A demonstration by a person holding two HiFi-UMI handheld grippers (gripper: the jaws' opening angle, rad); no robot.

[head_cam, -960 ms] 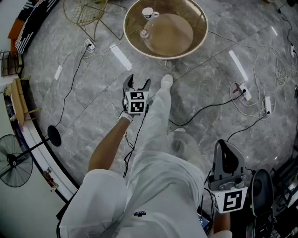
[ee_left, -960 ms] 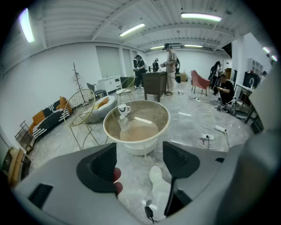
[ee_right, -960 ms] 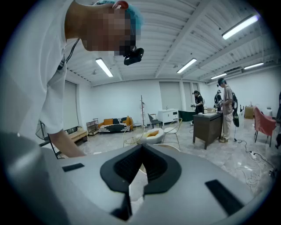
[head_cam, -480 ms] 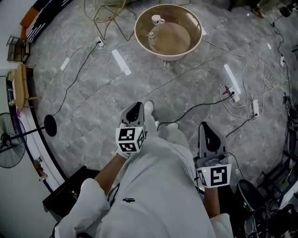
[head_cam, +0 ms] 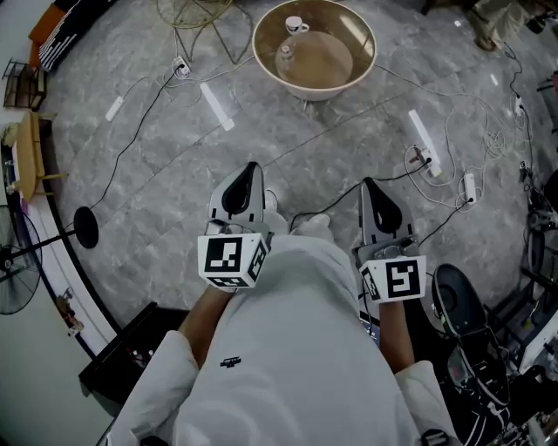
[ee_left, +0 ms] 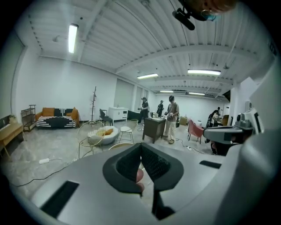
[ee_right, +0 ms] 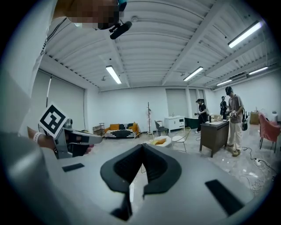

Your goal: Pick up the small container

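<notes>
A round tan table (head_cam: 362, 52) stands far ahead at the top of the head view. On it sit a small lidded container (head_cam: 284, 55) and a white cup (head_cam: 296, 23). My left gripper (head_cam: 250, 168) and right gripper (head_cam: 369, 184) are held side by side close to my body, far short of the table. The left jaws have just closed and now meet with nothing between them (ee_left: 141, 147). The right jaws (ee_right: 142, 148) also meet with nothing in them. Neither gripper view shows the container.
Cables and power strips (head_cam: 424, 143) trail over the grey marble floor. A fan (head_cam: 12, 280) and a lamp base (head_cam: 85, 227) stand at the left, and a wire chair (head_cam: 193, 12) is beside the table. A dark desk (ee_left: 154, 127) with people standing around it is far off.
The left jaws went from open to shut. The left gripper drew back toward my body and the right one came up beside it. The table now looks farther away.
</notes>
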